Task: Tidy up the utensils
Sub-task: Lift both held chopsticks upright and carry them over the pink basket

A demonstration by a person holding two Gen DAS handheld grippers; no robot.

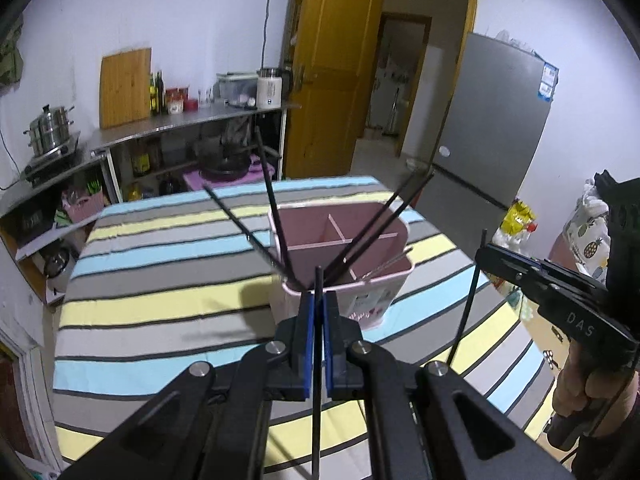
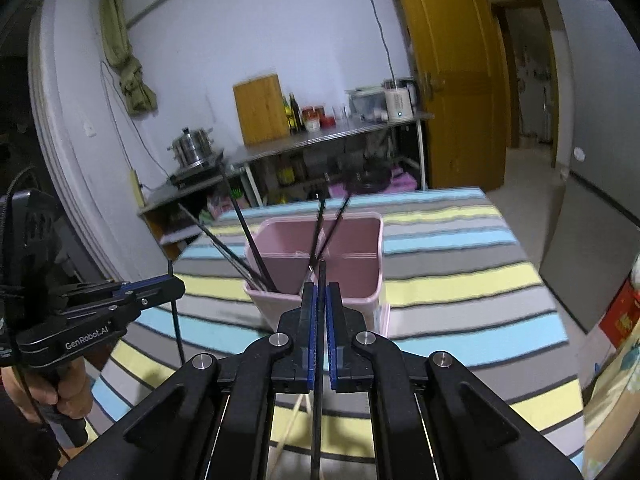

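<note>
Left gripper (image 1: pixel 319 300), black frame with blue pads, jaws pinched tight on one thin black chopstick (image 1: pixel 318 360); stick stands near upright between the pads, top end poking just above them, lower length running down out of frame. Right gripper (image 2: pixel 321 296), same build, likewise clamped on a second thin black chopstick (image 2: pixel 319 380), also near upright. Each gripper visible from the other's camera, held by a hand (image 1: pixel 580 392) on a pistol-style handle, stick hanging below the jaws; both held above the table, near side of the holder. Pink plastic utensil holder (image 1: pixel 352 304) with inner dividers stands mid-table on the striped cloth (image 1: pixel 160 280) of blue, yellow, grey; several black chopsticks (image 1: pixel 276 216) already lean inside it, fanned outward over the rim. One pale stick (image 2: pixel 292 420) lies on the cloth below the right gripper. Steel counter (image 1: pixel 180 128) behind; grey refrigerator (image 1: pixel 492 120) to the right.
</note>
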